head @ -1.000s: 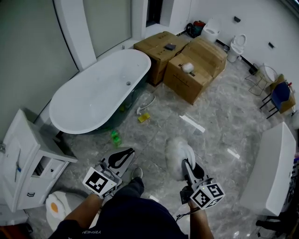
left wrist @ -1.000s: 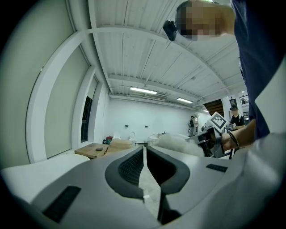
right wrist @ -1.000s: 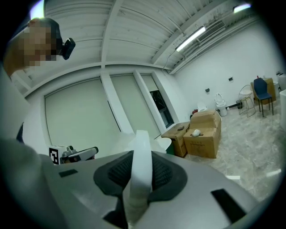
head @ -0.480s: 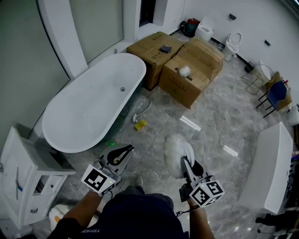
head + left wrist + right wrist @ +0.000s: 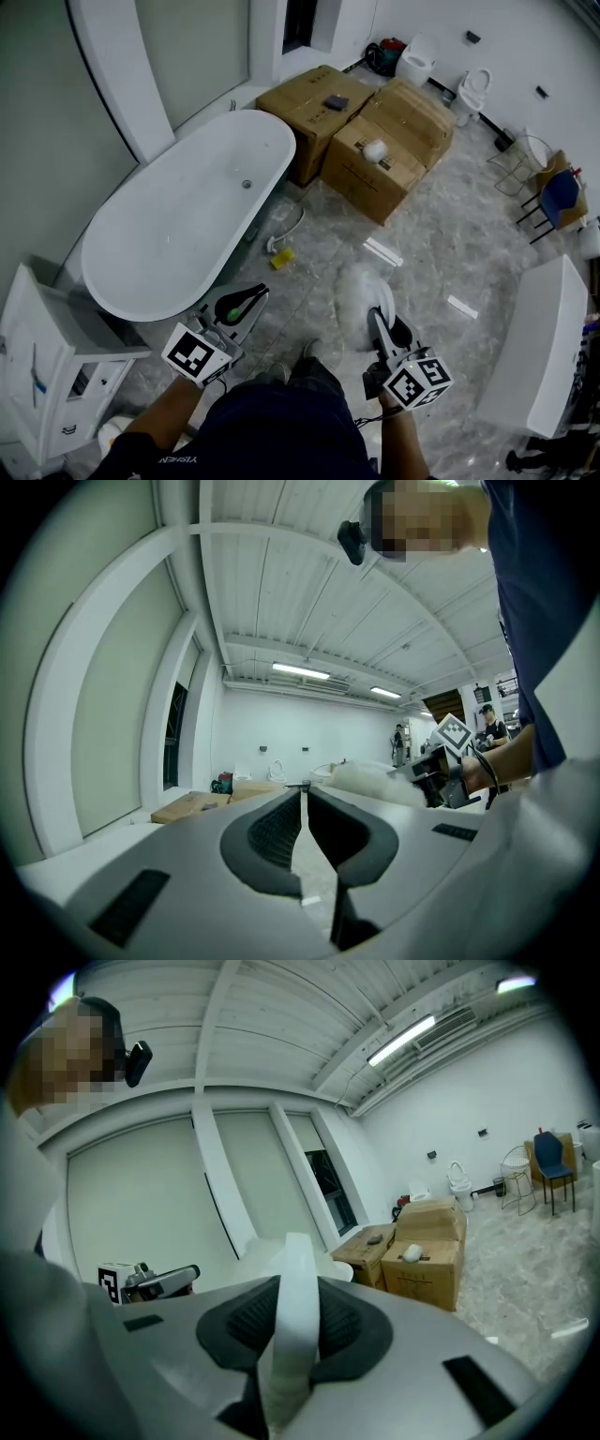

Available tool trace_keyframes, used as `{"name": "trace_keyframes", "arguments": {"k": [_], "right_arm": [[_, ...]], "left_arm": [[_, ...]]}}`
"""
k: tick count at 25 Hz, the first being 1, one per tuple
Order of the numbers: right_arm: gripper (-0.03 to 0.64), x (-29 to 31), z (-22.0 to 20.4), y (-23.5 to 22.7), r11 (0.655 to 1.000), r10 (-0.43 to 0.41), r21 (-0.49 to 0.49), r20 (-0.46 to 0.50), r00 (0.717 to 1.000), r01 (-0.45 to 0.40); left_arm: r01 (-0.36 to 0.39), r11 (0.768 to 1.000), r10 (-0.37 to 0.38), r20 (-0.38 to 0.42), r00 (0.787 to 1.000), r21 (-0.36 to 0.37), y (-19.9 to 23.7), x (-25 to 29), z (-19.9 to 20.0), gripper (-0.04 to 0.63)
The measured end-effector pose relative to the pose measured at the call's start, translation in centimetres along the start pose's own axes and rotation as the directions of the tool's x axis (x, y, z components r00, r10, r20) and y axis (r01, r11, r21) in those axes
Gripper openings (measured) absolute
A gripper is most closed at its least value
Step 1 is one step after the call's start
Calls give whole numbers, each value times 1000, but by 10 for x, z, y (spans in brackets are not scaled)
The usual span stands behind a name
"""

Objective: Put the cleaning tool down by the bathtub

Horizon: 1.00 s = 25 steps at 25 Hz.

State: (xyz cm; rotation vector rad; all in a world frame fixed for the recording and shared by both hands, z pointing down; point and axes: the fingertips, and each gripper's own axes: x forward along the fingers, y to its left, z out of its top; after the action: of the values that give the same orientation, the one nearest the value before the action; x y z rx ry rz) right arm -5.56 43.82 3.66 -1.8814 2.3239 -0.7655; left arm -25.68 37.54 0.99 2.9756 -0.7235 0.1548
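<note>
The cleaning tool [image 5: 360, 292] is a fluffy white scrubber head on a flat white handle [image 5: 294, 1309]. My right gripper [image 5: 380, 325] is shut on that handle and holds the head up over the marble floor, right of the tub. The same fluffy head [image 5: 371, 781] shows in the left gripper view, off to the right. The white oval bathtub [image 5: 178, 225] stands at the left. My left gripper [image 5: 251, 298] hovers beside the tub's near end, shut with nothing in it; its pads [image 5: 279, 832] meet at the tips.
Two cardboard boxes [image 5: 375, 141] stand past the tub's far end. A yellow item [image 5: 282, 257] and a hose [image 5: 292, 223] lie on the floor by the tub. A white cabinet [image 5: 42, 361] stands at the near left, a long white unit [image 5: 544, 347] at the right.
The person has stepped closer to the tub, so its near end now lies next to the left gripper. Both grippers keep their pose, and the right one still holds the tool.
</note>
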Motion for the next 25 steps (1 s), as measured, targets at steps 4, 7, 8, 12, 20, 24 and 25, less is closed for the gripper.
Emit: {"name": "trace_keyframes", "arguments": {"k": [4,7,8,12,20,24,25], "right_arm": [[92,19,11,-14,1000,2,1,1,1000,-2],[92,38,17,-31,1000,3,6,-3,1000,-3],[92,44,19,-38,1000,3,9,-6,1000,-3],[92,72,31,-66,1000,24,19,-15,1000,-24],[92,136,65,-135,997,72,32,-60,996,-70],[92,167,80,-173,996,87,39,-84,993,-84],[92,174,84,-181,995,90,43,-90,992,-86]], "left_arm": [[-12,1000,12,6,1000,0,16,18,3,46],[-26,1000,26,0,1000,-5,30,35,0,46],[-28,1000,28,2,1000,-6,33,42,-1,46],[-52,999,52,-6,999,-13,47,75,-3,46],[-111,994,110,-47,993,-22,85,158,0,46],[-138,990,136,-67,988,-30,103,198,-1,46],[-145,989,143,-73,987,-30,108,207,-1,46]]}}
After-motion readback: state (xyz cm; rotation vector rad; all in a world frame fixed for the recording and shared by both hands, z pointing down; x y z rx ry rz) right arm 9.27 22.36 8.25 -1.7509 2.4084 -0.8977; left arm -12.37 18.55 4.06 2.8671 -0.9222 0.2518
